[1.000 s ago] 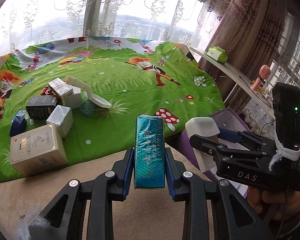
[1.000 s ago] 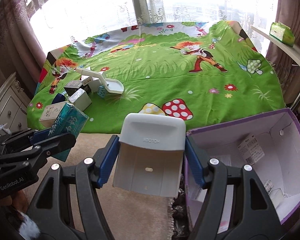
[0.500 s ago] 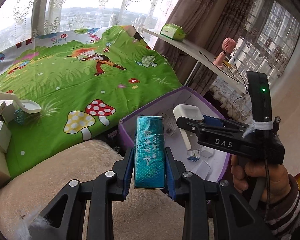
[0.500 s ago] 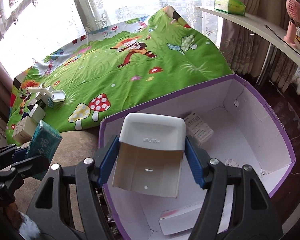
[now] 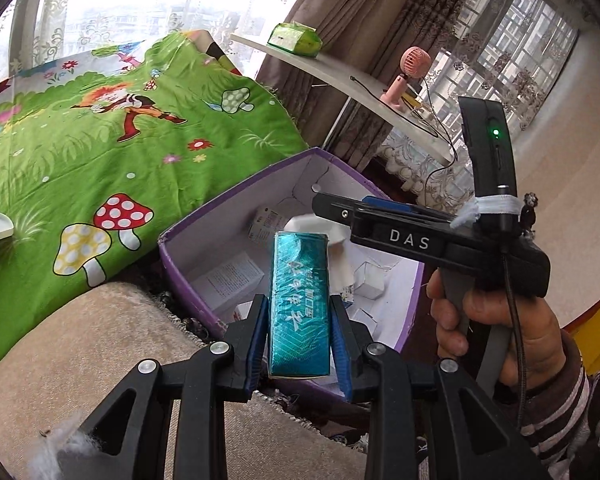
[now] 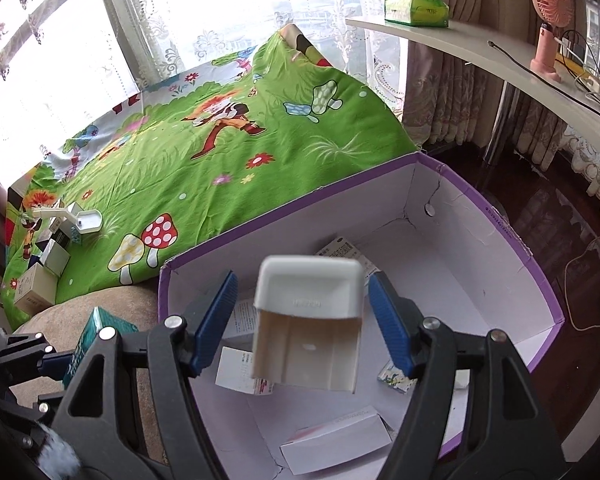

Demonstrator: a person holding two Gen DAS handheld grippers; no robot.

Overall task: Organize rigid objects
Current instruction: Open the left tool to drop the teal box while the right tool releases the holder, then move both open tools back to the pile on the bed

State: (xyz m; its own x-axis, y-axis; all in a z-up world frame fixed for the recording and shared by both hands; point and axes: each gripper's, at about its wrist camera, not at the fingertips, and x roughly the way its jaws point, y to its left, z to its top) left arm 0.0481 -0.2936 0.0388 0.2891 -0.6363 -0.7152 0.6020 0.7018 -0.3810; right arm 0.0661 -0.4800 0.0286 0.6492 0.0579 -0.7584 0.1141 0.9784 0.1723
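My left gripper [image 5: 298, 304] is shut on a teal foil-wrapped pack [image 5: 299, 276], held upright over the near rim of a purple cardboard box [image 5: 240, 190]. That pack [image 6: 96, 328] also shows at the lower left of the right wrist view. My right gripper [image 6: 302, 284] hangs over the open box [image 6: 500, 248] and its jaws are opening. Between them is a white plastic holder [image 6: 308, 320], blurred, with a gap on each side, so the blue pads do not press on it. In the left wrist view the right gripper [image 5: 332, 204] reaches in from the right, held by a hand [image 5: 500, 320].
Several small cartons [image 6: 340, 436] lie on the box's white floor. More boxes [image 6: 40, 280] and a white scoop [image 6: 86, 220] sit far left on the green cartoon sheet [image 6: 220, 160]. A beige cushion [image 5: 80, 340] lies below. A shelf [image 6: 480, 52] holds a tissue pack and a pink fan.
Both grippers swung right, from over the green sheet to over the purple box. The right jaws have widened and the white holder has come loose and tilted. The left grip is unchanged.
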